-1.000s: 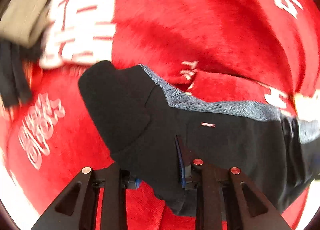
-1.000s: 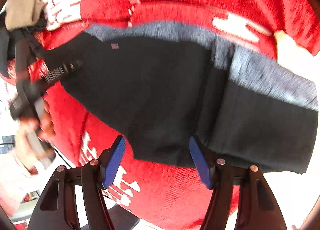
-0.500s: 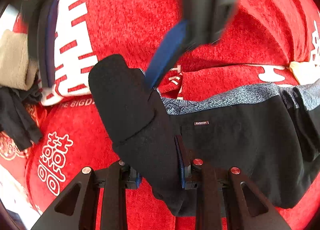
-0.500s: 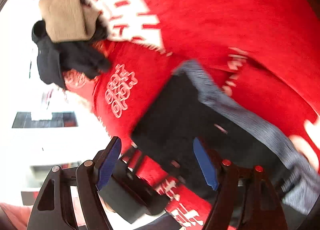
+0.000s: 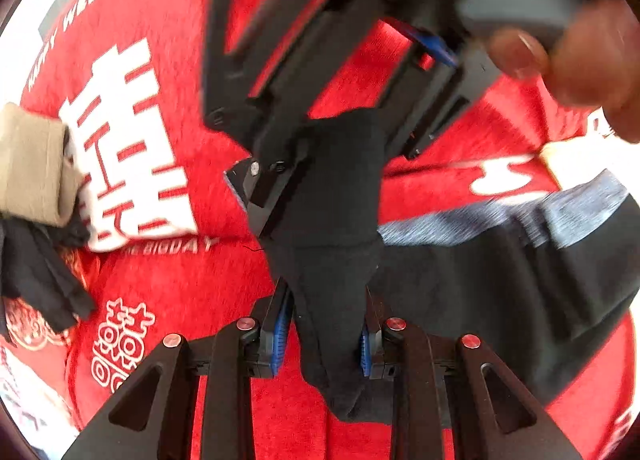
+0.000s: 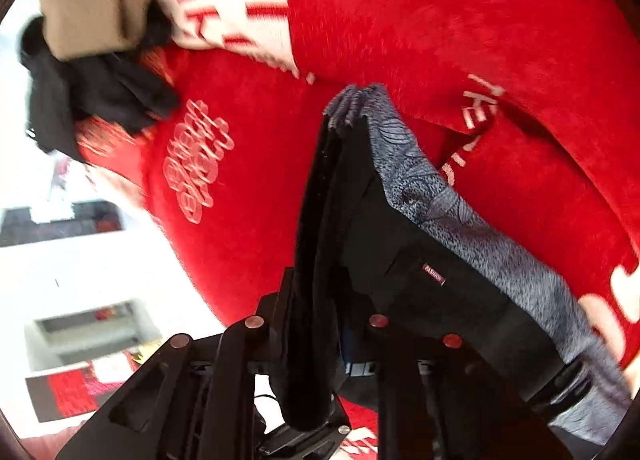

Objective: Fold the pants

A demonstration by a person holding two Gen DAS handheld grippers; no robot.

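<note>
Black pants (image 5: 480,280) with a grey patterned waistband (image 6: 460,220) lie on a red blanket (image 5: 180,280). My left gripper (image 5: 324,324) is shut on a bunched black end of the pants. My right gripper (image 6: 316,324) is shut on the folded edge of the pants near the waistband corner; it also shows in the left wrist view (image 5: 320,100), close above the same bunch of cloth, with a hand (image 5: 580,60) on its grip.
A folded tan garment (image 6: 88,8) lies on a dark garment (image 6: 92,100) at the blanket's left edge. The blanket has white lettering (image 5: 128,148). Beyond its left edge a white floor (image 6: 80,272) shows.
My right gripper came across to the left end of the pants and shut on the folded edge. My left gripper kept its hold, and the cloth in it bunched up narrower.
</note>
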